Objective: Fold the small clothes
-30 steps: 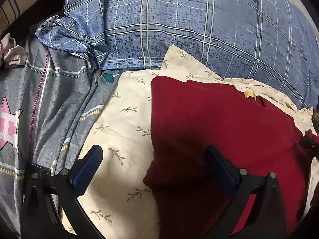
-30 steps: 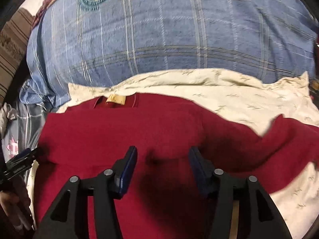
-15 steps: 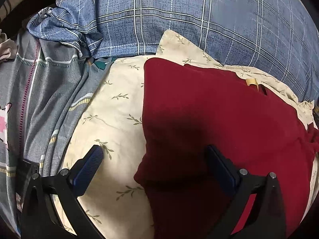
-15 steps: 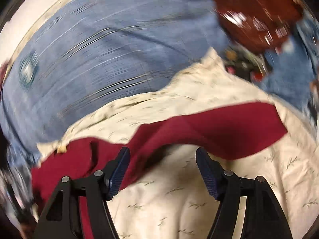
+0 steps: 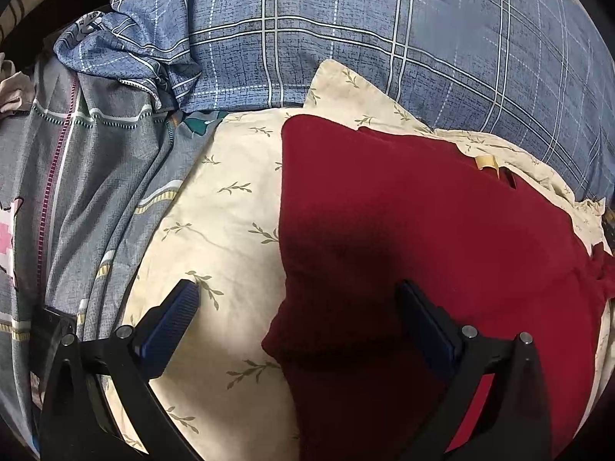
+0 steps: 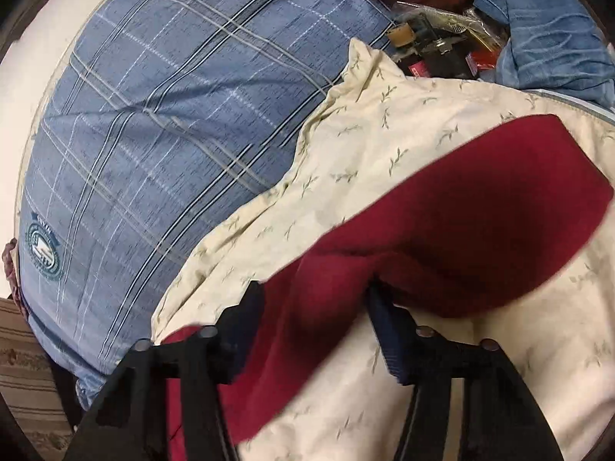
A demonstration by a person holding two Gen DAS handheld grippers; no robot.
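Observation:
A dark red knit garment (image 5: 423, 238) lies on a cream leaf-print cloth (image 5: 215, 223), its left side folded in with a straight edge. A tan neck label (image 5: 486, 162) shows near its far edge. My left gripper (image 5: 296, 319) is open and empty, just above the garment's lower left corner. In the right wrist view the garment's sleeve (image 6: 480, 207) stretches out to the right over the cream cloth (image 6: 384, 146). My right gripper (image 6: 315, 319) is open, with the sleeve's base lying between its fingers.
A blue plaid pillow (image 5: 346, 30) lies behind the cloth and also shows in the right wrist view (image 6: 173, 115). Grey patterned bedding (image 5: 77, 199) is on the left. Clutter (image 6: 442, 42) and blue denim (image 6: 549, 38) sit at the far right.
My right gripper swung right from the garment's body to the sleeve and closed in on the sleeve's base. My left gripper shifted slightly; the garment's left fold stays in place.

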